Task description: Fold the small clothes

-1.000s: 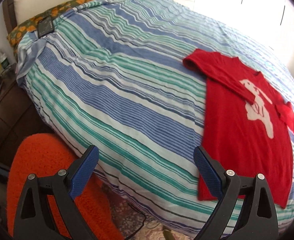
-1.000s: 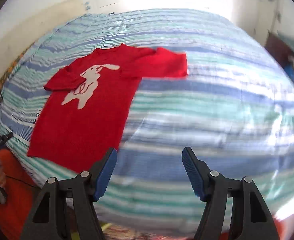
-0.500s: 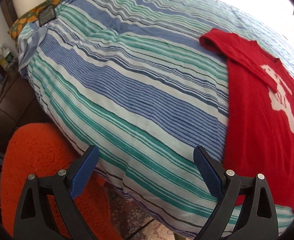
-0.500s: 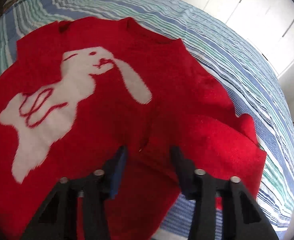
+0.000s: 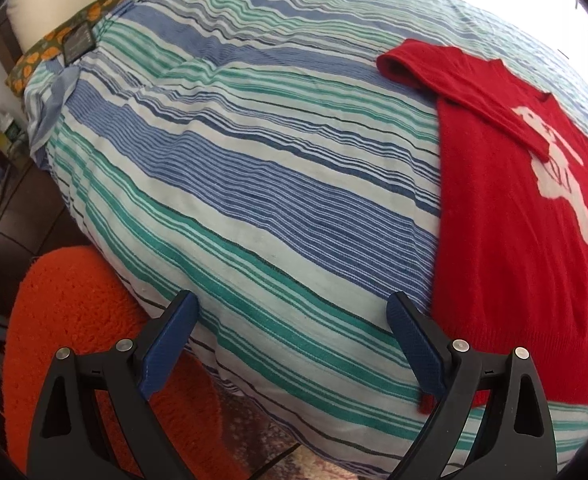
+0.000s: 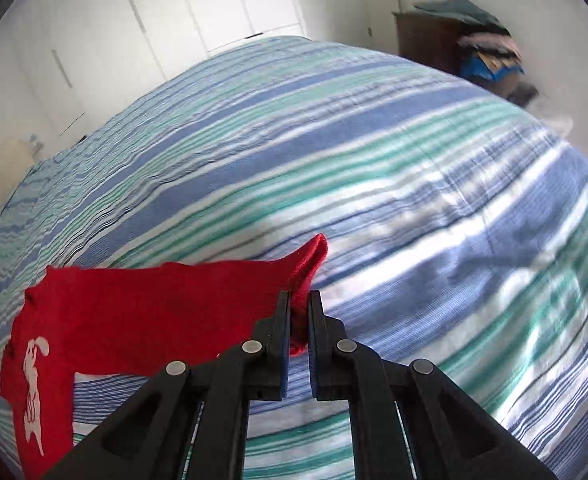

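Note:
A small red sweater [image 5: 513, 240] with a white rabbit on it lies on the striped bedspread [image 5: 254, 168], at the right of the left wrist view, one sleeve folded across its chest. My left gripper [image 5: 290, 344] is open and empty at the bed's near edge, its right finger beside the sweater's lower hem. In the right wrist view my right gripper [image 6: 298, 316] is shut on the end of the sweater's other sleeve [image 6: 307, 264] and holds it stretched out and lifted off the bedspread [image 6: 373, 160]. The sweater's body [image 6: 42, 392] lies at the lower left.
An orange fluffy rug or cushion [image 5: 78, 320] lies below the bed's near edge on the left. A patterned pillow [image 5: 54, 44] and a dark flat object [image 5: 78, 42] sit at the head of the bed. A dresser with piled clothes [image 6: 473, 40] stands beyond the far side.
My right gripper closed on the sweater's sleeve end and pulled it outward, away from the body. My left gripper stayed open and shifted a little along the bed edge.

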Demonstrator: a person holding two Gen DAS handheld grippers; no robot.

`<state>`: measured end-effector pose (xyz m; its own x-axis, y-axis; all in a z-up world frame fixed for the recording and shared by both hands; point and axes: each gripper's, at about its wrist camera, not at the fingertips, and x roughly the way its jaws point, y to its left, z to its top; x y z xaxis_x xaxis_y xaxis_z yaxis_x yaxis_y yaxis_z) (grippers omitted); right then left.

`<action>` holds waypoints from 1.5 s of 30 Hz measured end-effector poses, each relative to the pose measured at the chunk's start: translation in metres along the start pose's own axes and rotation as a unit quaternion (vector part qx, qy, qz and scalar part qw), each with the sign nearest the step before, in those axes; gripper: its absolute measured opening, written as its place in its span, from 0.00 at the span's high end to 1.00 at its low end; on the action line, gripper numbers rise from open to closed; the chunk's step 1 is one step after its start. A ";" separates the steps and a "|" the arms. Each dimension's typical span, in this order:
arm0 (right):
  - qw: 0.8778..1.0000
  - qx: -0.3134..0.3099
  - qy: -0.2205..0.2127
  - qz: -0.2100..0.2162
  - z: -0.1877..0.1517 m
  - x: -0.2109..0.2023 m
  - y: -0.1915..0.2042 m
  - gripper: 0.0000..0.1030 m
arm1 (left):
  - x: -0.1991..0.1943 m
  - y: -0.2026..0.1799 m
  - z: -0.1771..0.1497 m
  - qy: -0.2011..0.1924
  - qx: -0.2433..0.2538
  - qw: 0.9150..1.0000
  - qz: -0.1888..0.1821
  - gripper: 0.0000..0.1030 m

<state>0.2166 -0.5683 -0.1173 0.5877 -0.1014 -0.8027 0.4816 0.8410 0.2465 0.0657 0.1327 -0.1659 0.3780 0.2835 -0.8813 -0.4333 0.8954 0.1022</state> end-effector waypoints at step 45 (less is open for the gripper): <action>0.997 -0.014 -0.066 -0.033 -0.081 -0.125 -0.008 0.33 | -0.008 0.022 -0.009 0.004 -0.035 0.999 -0.025 0.07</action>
<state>0.0869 -0.5197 -0.0630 0.6360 -0.2249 -0.7382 0.5056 0.8441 0.1784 0.0459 0.1472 -0.1611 0.3949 0.2362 -0.8878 -0.4707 0.8819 0.0253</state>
